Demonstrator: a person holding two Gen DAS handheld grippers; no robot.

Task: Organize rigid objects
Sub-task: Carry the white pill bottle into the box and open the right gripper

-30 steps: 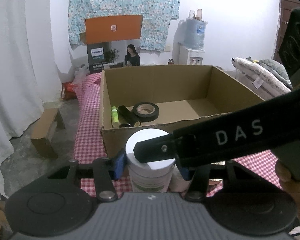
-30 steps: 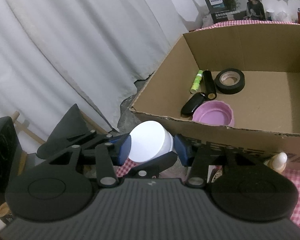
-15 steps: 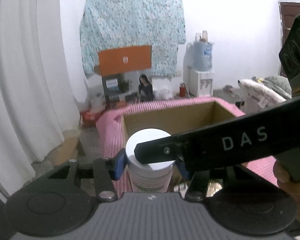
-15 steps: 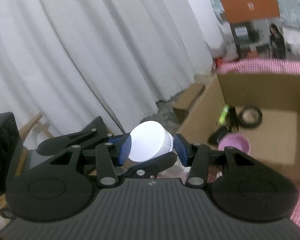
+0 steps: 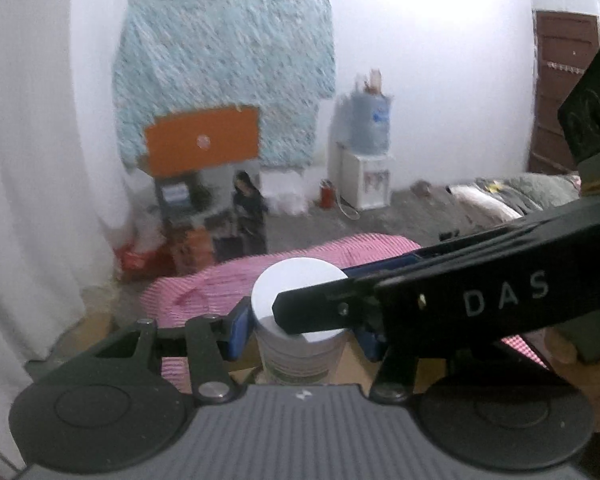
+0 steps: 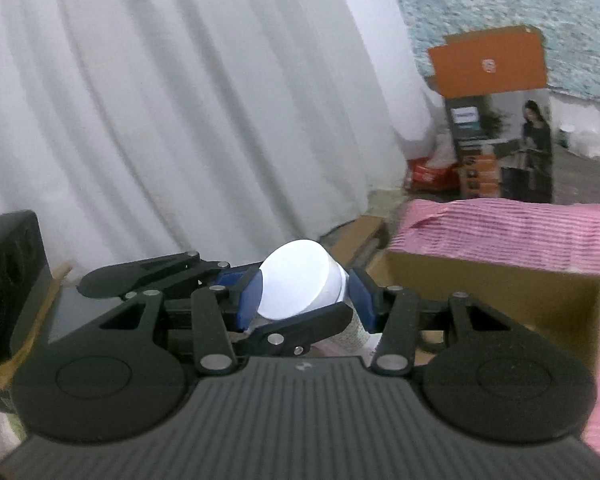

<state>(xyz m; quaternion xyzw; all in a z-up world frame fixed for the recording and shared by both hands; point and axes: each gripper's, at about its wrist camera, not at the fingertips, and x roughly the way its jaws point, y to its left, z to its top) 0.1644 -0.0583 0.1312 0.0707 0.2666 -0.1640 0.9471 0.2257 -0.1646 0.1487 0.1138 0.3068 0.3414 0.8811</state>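
Both grippers — left gripper [image 5: 300, 330] and right gripper [image 6: 305, 300] — were clamped on the white-lidded jar [image 5: 300, 320]; best kept level, then lowered inside the cardboard box [image 6: 496, 294] before release.

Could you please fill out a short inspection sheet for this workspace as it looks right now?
Surface: pink checked tablecloth under the cardboard box.
Job's things: white-lidded jar, upright, held between both tongs.
Clutter: box contents hidden; nothing else seen.
Grippers: left tongs shut on the jar's sides; right tongs shut on it crosswise.
Cables: nothing seen.
Surroundings: white curtain, patterned cloth on the wall, orange-topped carton, water dispenser.
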